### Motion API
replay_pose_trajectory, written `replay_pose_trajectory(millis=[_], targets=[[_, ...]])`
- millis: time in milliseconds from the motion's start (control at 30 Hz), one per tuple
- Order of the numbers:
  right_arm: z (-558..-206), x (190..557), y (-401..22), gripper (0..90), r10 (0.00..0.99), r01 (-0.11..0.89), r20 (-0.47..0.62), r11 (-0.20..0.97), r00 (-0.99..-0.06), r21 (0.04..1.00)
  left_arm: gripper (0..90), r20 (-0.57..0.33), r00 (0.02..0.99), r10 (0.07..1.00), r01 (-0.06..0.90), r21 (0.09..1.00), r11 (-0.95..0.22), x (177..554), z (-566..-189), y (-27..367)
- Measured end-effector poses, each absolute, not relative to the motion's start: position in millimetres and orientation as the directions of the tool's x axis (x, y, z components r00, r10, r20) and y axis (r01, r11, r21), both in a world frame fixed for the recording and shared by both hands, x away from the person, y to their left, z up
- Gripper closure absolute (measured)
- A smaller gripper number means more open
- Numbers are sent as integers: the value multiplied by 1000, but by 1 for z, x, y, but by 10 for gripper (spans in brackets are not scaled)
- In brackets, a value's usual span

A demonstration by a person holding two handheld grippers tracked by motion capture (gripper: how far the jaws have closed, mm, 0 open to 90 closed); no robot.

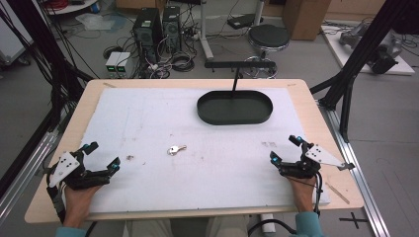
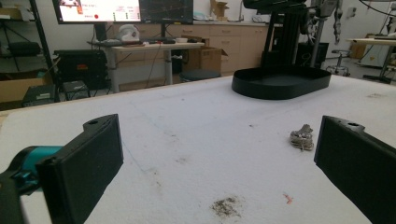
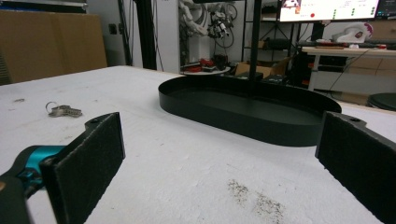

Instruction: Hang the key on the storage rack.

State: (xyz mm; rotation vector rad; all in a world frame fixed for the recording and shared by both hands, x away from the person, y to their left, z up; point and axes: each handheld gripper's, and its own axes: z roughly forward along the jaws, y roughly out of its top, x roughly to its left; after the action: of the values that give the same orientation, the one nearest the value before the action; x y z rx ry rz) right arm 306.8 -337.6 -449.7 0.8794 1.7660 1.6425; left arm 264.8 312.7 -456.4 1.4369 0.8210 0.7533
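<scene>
your left hand-held gripper (image 1: 104, 158) sits at the near left of the tabletop (image 1: 296, 91), jaws spread wide and holding nothing. your right hand-held gripper (image 1: 285, 150) sits at the near right, jaws spread the same way, also holding nothing. both rest over the white sheet (image 1: 148, 113) that covers most of the tabletop.

one small bunch of keys (image 1: 175, 149) lies flat on the sheet near the middle, well apart from both grippers. how many keys are on the ring is too small to tell. in the left gripper view the keys (image 2: 300, 138) lie just beside the right jaw; in the right gripper view they (image 3: 62, 110) lie far off to the left.

one black oval tray (image 1: 234, 117) sits toward the far side, with a thin post rising from it; the post's top is cut off in the right gripper view. a few dark smudges mark the sheet.
</scene>
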Motion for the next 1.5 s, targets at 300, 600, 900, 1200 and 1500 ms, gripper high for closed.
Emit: replay_pose_trajectory(millis=[300,600,900,1200,1500], targets=[[-449,306,-337,5,781,83,25,35,-624,996,17,-35,540,841,48,999,11,266,-456,314],[-449,306,-337,5,781,81,21,38,-624,996,17,26,556,831,38,998,-57,268,-449,307],[-449,306,-337,5,780,77,18,40,-625,996,17,93,653,751,72,980,-184,289,-400,283],[-449,306,-337,5,781,79,20,37,-624,996,17,87,746,660,165,936,-310,319,-356,256],[-450,306,-337,5,779,81,24,33,-626,996,17,70,828,557,248,844,-475,346,-334,225]])
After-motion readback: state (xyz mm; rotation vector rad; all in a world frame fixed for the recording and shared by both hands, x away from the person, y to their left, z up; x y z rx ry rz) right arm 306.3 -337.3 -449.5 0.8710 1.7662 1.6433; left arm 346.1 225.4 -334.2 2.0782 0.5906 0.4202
